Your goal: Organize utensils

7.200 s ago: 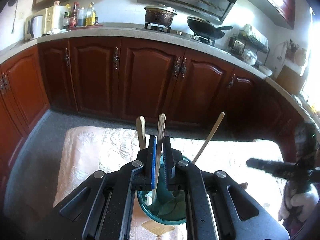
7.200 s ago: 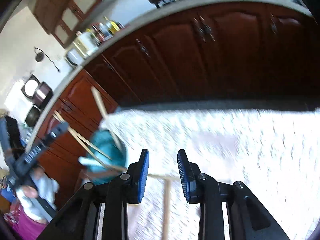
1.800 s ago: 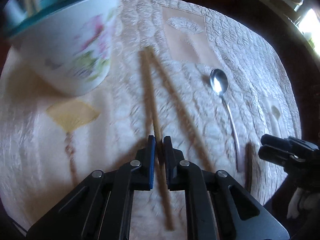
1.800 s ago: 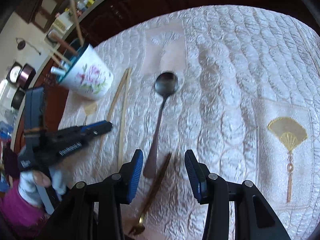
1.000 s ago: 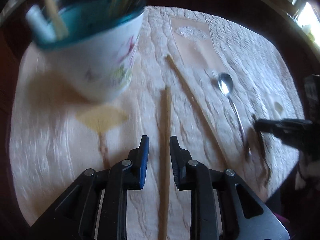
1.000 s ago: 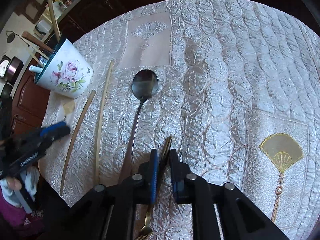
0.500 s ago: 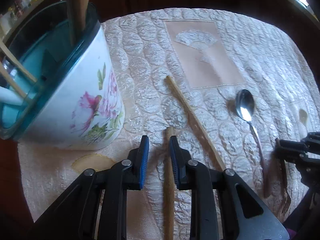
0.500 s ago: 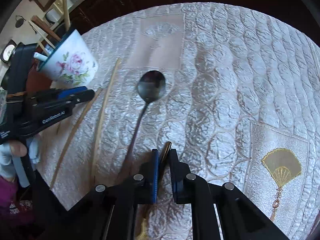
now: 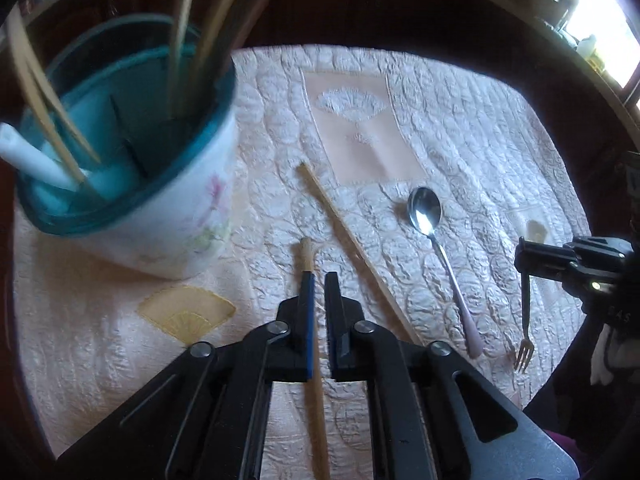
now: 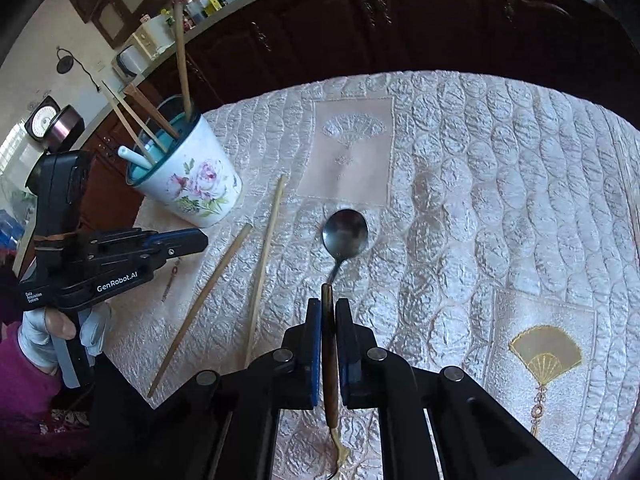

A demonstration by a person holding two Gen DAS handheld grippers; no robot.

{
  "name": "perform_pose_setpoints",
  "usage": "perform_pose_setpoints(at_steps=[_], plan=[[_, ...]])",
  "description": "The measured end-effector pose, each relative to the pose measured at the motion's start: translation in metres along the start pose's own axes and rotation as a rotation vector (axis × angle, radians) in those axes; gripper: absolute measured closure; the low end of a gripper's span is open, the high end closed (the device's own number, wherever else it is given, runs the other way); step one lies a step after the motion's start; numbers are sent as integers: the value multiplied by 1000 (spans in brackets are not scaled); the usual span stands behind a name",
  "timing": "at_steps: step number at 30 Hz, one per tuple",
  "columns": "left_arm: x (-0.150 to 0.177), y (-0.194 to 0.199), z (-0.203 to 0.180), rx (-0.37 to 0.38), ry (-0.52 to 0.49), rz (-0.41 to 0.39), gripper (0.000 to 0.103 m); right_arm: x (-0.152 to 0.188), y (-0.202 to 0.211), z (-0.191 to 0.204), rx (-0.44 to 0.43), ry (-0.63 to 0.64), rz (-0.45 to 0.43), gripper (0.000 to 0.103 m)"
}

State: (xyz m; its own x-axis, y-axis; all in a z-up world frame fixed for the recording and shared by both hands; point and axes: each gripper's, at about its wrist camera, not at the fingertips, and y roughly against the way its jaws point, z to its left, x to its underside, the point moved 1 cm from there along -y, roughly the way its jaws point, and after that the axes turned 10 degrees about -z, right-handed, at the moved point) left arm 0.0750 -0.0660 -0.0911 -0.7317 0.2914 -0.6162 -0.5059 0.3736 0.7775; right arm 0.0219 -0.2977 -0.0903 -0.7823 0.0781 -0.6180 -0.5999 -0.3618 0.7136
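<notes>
The right tongs [image 10: 329,322] are clenched on the fork [image 10: 329,354], pinching its dark handle. The fork's long axis runs along the tongs, handle end pointing away toward the spoon [image 10: 344,236] and tines hanging back toward the camera; in the left wrist view the fork [image 9: 525,320] hangs off the table surface, tines down.

The left tongs [image 9: 318,312] stand slightly parted over one wooden chopstick [image 9: 314,380]. The stick lies between the fingers with a gap on the right side; whether the left pad touches it I cannot tell, so they look released rather than grasping. This chopstick lies flat on the quilted cloth [image 9: 460,128] that covers the table, near the table's near edge, its long axis pointing away toward the cup [image 9: 160,216].

Just right of it lies the second chopstick [image 9: 352,244], angled so its far tip leans left toward the cup; the two are apart. Farther right the spoon [image 9: 436,248] lies flat, bowl away, handle toward the near edge.

At the far left part of the table stands the floral cup [image 10: 192,184] with a teal inside. It holds several wooden chopsticks [image 10: 182,52] leaning outward and a white handle [image 10: 134,158], its lower end hidden.

Beyond the table's far edge run dark wooden cabinets [image 10: 400,16].
</notes>
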Motion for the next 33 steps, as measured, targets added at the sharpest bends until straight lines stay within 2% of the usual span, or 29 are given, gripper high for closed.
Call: perform_pose_setpoints(at_steps=[2,5,8,9,10,11,12,18,27,33], plan=[[1,-12,-6,-16,-2,17,77,1,-2,-2,1,-9,4,97],[3,-32,-13,-69,-1,47,76,1,1,-2,-7,-16,-4,97],[3,-50,-19,-66,-4,77,76,2,10,-3,-17,-15,-16,97],[4,-53,-21,-78,-21,77,79,1,13,-1,-20,-12,-21,97],[5,-53,-24,-84,-34,60,86,0,15,0,-23,-9,-25,97],[5,-51,-25,-82,-39,56,97,0,18,1,-26,-5,-31,97],[4,-49,-26,-63,-29,56,97,0,23,3,-30,-3,-37,97],[4,7,-19,28,10,-57,97,-4,43,21,-66,23,-88,97],[1,107,0,72,79,-236,97,-20,54,50,-103,74,-126,97],[-6,160,11,78,101,-334,97,-38,53,73,-138,104,-152,97]])
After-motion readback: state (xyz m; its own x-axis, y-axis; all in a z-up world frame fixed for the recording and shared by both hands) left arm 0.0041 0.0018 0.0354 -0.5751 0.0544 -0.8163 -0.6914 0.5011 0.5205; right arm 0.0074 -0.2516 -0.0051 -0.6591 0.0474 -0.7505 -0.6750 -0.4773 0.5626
